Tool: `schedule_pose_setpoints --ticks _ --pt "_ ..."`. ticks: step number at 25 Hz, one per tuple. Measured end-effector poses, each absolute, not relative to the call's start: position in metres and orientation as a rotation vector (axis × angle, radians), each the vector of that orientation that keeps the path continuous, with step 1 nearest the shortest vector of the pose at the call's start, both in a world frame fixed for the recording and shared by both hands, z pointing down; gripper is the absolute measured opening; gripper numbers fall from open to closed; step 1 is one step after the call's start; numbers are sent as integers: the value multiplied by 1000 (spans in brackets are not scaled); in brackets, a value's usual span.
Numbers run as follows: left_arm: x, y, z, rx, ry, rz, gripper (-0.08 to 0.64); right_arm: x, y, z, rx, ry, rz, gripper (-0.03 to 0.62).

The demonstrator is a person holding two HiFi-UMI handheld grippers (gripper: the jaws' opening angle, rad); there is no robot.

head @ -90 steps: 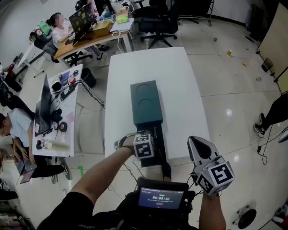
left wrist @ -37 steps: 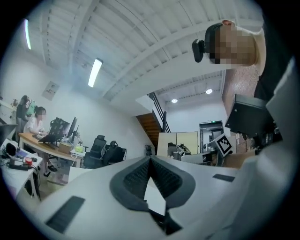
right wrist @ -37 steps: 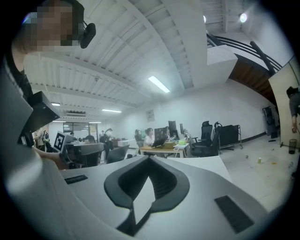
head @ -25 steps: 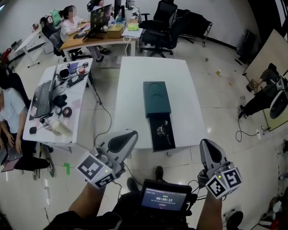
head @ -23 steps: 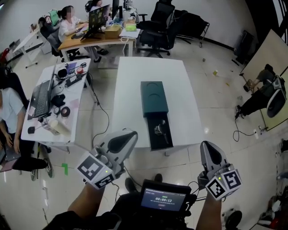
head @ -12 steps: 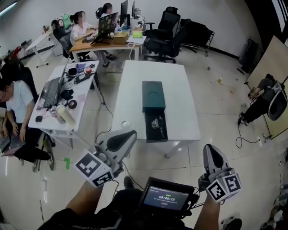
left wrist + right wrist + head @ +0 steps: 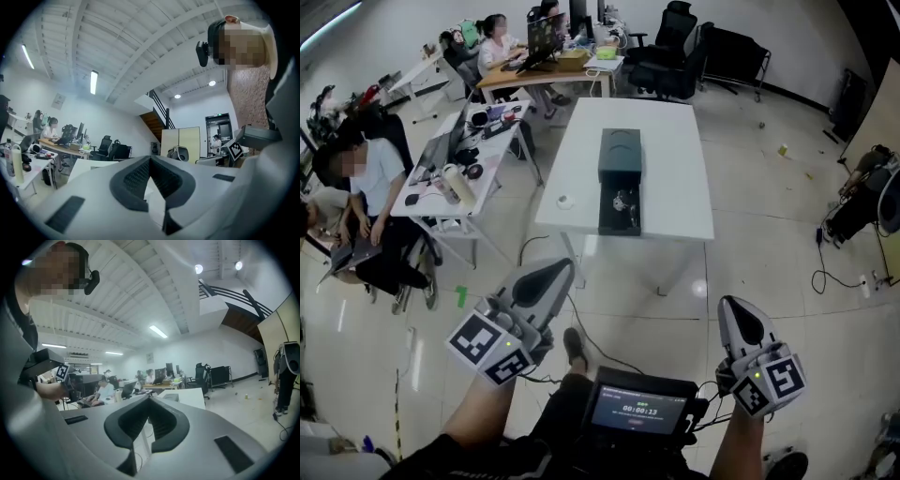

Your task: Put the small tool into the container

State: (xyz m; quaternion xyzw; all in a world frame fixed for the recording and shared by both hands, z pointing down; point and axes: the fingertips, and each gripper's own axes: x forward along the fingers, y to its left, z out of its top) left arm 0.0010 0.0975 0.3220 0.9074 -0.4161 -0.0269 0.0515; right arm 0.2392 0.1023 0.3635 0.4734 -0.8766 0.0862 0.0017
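The dark green container (image 7: 619,157) stands on the white table (image 7: 675,202), far ahead of me. Its drawer (image 7: 617,214) is pulled out toward me, and the small metal tool (image 7: 622,201) lies inside it. My left gripper (image 7: 555,271) is shut and holds nothing, well short of the table over the floor. My right gripper (image 7: 733,306) is also shut and holds nothing, low at the right. In the left gripper view the left gripper (image 7: 150,161) points level at the distant table (image 7: 86,165). In the right gripper view the right gripper (image 7: 150,400) points toward the table (image 7: 190,397).
A small white object (image 7: 565,201) lies at the table's left edge. Desks with seated people (image 7: 366,178) fill the left side, and office chairs (image 7: 675,66) stand behind the table. A cable (image 7: 581,323) runs across the floor. A screen (image 7: 640,410) is at my waist.
The table and container have shrunk and slid up the head view as I backed away from them. Both grippers stay shut and low in the view.
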Motion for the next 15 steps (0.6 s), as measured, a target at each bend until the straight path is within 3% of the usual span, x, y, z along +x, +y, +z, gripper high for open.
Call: schedule_pose_setpoints --ticks 7,15 --pt "-13 185 315 2683 -1439 -28 25 227 167 347 1380 -2822 273 -5" --pt "-69 241 298 2688 -1422 -35 25 157 214 317 1367 -2847 252 -5"
